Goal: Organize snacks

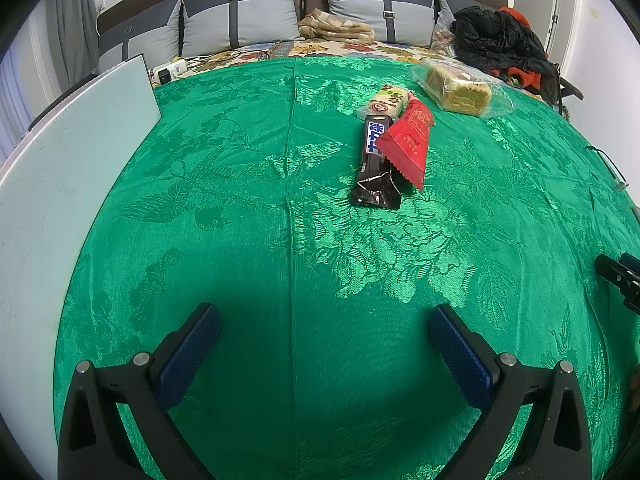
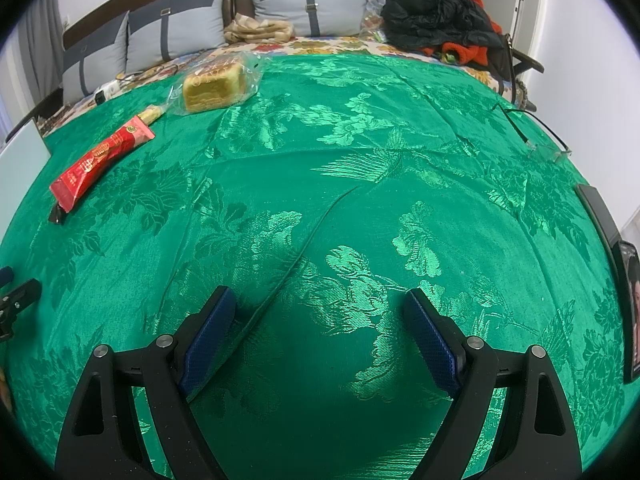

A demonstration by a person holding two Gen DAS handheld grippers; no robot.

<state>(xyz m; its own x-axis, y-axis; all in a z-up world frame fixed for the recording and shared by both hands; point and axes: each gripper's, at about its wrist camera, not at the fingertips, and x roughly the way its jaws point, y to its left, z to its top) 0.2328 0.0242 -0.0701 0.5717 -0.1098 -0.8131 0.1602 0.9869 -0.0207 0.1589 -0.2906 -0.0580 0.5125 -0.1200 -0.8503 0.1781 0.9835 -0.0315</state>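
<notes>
Nearest the lens in each wrist view, both claws hang spread and empty above the green cloth [image 1: 240, 240] that covers the desk: the left claw [image 1: 324, 320] and the right claw [image 2: 320, 306] each show 2 blue pads wide apart with only fabric between them. Ahead of the left claw and a little to its right lie 3 overlapping snacks. The black bar [image 1: 375, 162] is closest, its long axis running almost straight away from the claw, near end crimped toward it. The red packet [image 1: 410, 140] lies partly over the bar's right side, angled slightly, and the pale packet [image 1: 388, 102] sits at their far ends. Beyond, further right, is the bagged bread [image 1: 460, 88]. From the right claw the same pile lies well off to the left, the red packet [image 2: 100, 160] stretched slantwise and the bread [image 2: 214, 86] far up-left. So the left claw looks the nearer and better lined up; to pinch the bar across its width, it likely needs only to go forward and slightly right. A white board [image 1: 60, 180] stands at the desk's left edge, and a bed with cushions [image 1: 240, 12] lies behind.
</notes>
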